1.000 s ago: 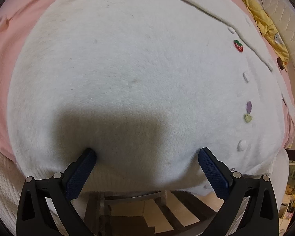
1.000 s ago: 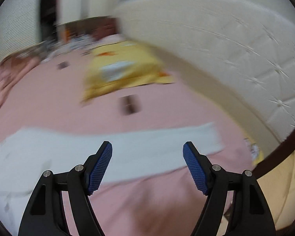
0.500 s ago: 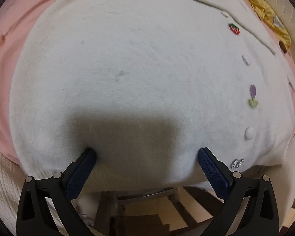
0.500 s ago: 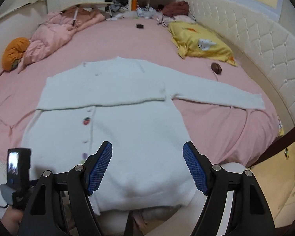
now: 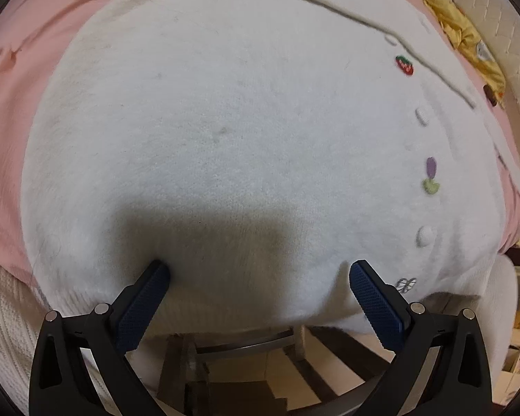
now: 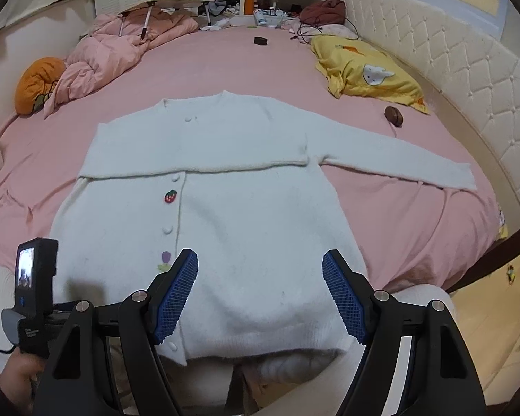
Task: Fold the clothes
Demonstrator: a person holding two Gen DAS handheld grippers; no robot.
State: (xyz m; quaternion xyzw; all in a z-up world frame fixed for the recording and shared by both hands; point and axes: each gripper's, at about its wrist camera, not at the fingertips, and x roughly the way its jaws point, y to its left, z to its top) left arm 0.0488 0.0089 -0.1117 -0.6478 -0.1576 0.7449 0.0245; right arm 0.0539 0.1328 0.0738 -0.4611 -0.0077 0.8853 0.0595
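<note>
Since a second ago our right gripper (image 6: pixel 260 291) swings over the white cardigan (image 6: pixel 246 215), claws spread, empty; left gripper (image 5: pixel 260 298) too. Yellow pillow (image 6: pixel 367 69) lies nearby.

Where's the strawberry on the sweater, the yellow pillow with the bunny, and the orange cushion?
Strawberry patch (image 6: pixel 170 196): right wrist view, its red middle.
Yellow pillow (image 6: pixel 367 72): right wrist view, beside the bunny.
Orange cushion (image 6: pixel 38 79): right wrist view, its rounded top.

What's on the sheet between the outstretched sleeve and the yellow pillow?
In the right wrist view, a small dark brown object lies on the pink sheet between the sleeve and the yellow pillow; otherwise that stretch is bare.
</note>
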